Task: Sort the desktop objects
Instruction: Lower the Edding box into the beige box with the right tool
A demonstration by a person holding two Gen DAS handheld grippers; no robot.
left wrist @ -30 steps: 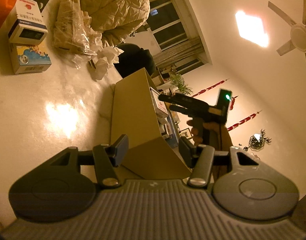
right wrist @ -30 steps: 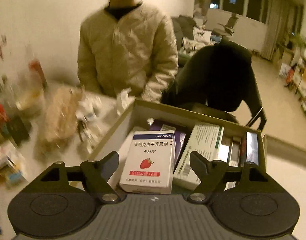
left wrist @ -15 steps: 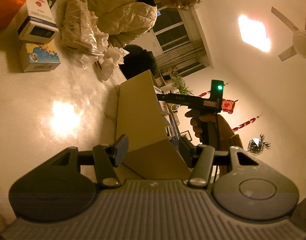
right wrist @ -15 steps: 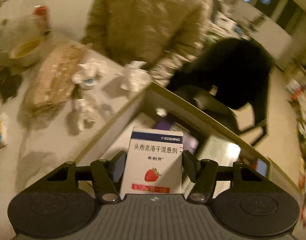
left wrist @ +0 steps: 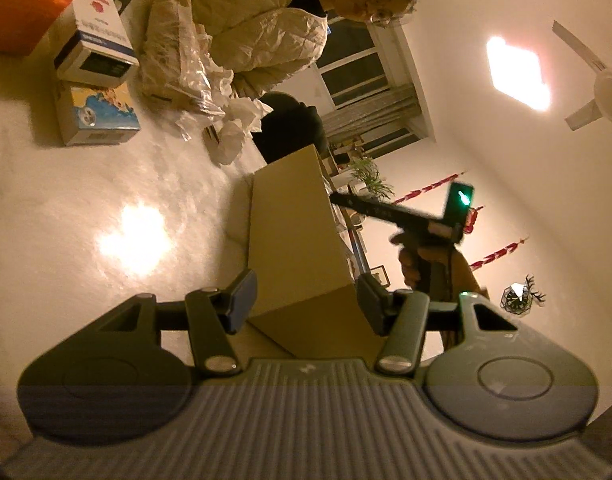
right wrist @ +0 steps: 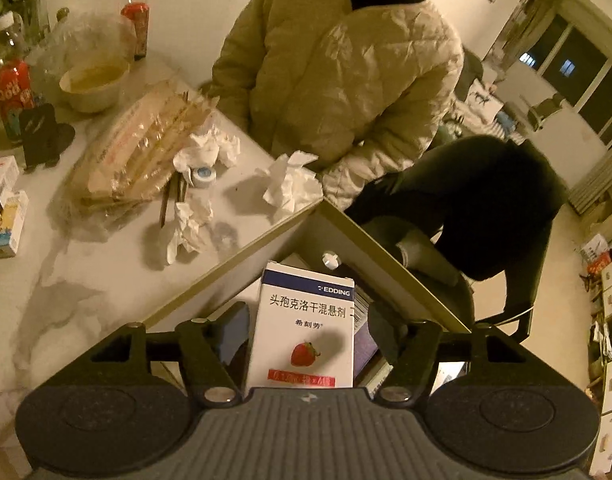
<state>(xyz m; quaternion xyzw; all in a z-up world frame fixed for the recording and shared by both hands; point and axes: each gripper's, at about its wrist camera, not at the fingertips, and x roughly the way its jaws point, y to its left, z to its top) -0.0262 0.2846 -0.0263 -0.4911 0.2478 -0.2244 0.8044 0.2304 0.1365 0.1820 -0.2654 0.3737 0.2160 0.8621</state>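
White marble table (right wrist: 66,288), strawberry medicine box (right wrist: 304,332) between right gripper (right wrist: 307,330) fingers

1. The left gripper (left wrist: 304,298) has its jaws spread wide, level.
2. The right gripper (right wrist: 306,330), gripped by a hand (left wrist: 415,258), has its jaws spread, not clamped.

medicine box (right wrist: 304,330) brand: "EDDING", white on the dark blue top band
medicine box title: "头孢克洛干混悬剂"
medicine box subline: small print under the title, too small to read
medicine box red strip: print on it, unreadable
red bottle label (right wrist: 10,88): white lettering, blurred, can't read
other boxes: print unreadable
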